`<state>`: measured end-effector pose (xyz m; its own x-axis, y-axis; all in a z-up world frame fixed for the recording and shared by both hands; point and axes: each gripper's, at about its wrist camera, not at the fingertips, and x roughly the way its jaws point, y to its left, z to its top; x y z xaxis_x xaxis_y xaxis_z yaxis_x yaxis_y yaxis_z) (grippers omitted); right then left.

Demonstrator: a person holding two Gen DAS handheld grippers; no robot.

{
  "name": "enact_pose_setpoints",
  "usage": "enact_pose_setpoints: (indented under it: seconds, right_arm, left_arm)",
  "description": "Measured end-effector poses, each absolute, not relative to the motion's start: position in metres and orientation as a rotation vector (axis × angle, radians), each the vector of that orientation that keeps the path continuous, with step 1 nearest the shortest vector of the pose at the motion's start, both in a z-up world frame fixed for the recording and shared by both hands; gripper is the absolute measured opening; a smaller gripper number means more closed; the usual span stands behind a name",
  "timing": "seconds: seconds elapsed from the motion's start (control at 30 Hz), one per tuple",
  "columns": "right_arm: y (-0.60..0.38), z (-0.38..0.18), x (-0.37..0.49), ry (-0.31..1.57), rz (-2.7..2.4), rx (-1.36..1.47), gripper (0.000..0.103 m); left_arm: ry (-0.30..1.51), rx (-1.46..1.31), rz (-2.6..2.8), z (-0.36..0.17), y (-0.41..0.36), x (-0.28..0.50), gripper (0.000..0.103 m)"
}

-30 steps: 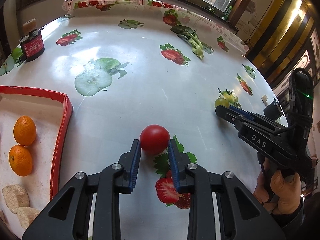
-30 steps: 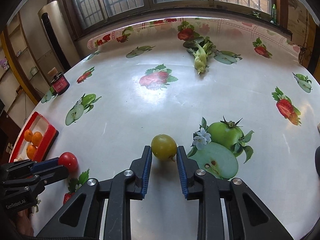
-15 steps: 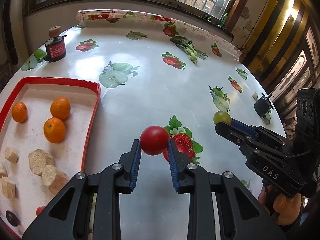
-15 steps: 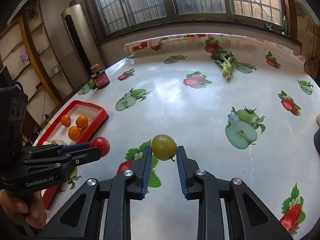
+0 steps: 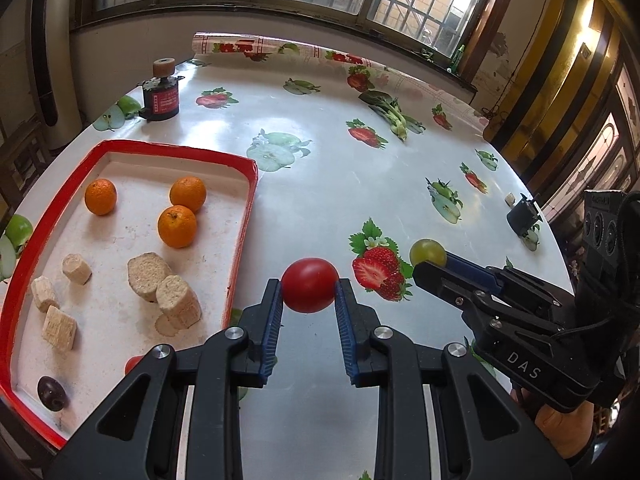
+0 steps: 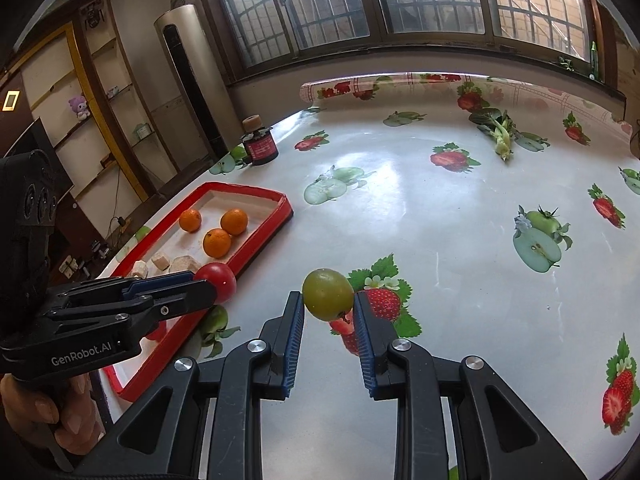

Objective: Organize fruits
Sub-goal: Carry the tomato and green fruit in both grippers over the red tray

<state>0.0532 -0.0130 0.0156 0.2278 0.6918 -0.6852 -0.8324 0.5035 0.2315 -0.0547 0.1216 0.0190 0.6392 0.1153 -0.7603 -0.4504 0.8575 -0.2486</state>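
Far left of the table [image 5: 360, 184] lies the red-rimmed tray [image 5: 244, 216], holding three oranges [image 5: 177, 226] toward its far end, pale biscuit-like chunks [image 5: 149, 276] in the middle, and a dark plum [image 5: 52, 393] at its near corner.

Just right of the tray's long side, the left gripper [image 5: 309, 303] is clamped on a red tomato [image 5: 310, 285], both blue pads pressing its flanks. The fruit is carried clear of the tabletop, close beside the rim and not yet over it.

Further right, the right gripper [image 6: 329, 320] is clenched on a green plum [image 6: 328, 294], stem end hanging downward, held above the printed strawberry and well apart from the tray.

Finding: the tray lies to the left of both sets of fingers, its long axis running away from the person toward the window. The left hand [image 6: 52, 416] is plainly the nearer. In my judgement it needs only a short sideways carry over the rim, while the right must cross behind or after it to avoid a clash. Open floor remains between the oranges and the near rim
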Motion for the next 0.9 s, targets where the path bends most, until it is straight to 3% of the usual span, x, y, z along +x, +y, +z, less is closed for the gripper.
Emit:
enact_pose_setpoints:
  seconds: [0.13,0.17,0.2,0.23,0.57,0.83,0.9]
  right_arm:
    - [-0.009,0.017,0.043,0.825,1.074,-0.205,0.026]
    - [-0.008,0.017,0.041,0.825,1.078,-0.206,0.026]
    - [-0.007,0.018,0.038,0.823,1.081,-0.209,0.026]
    - [-0.005,0.018,0.035,0.822,1.086,-0.213,0.026]
    - [0.003,0.013,0.023,0.836,1.103,-0.227,0.026]
    - [-0.019,0.009,0.036,0.849,1.066,-0.184,0.026]
    - [-0.029,0.007,0.042,0.854,1.046,-0.172,0.026]
  left_arm:
    - [0.811,-0.444,0.356,0.021,0.125,-0.066,0.022]
    - [0.809,-0.444,0.362,0.021,0.126,-0.069,0.018]
    - [0.808,-0.445,0.365,0.021,0.127,-0.072,0.007]
    - [0.809,-0.451,0.365,0.021,0.129,-0.074,0.007]
    - [0.821,-0.480,0.349,0.016,0.138,-0.090,0.007]
    - [0.896,-0.337,0.306,0.010,0.102,-0.070,0.009]
    - [0.917,-0.291,0.301,0.006,0.086,-0.066,0.021]
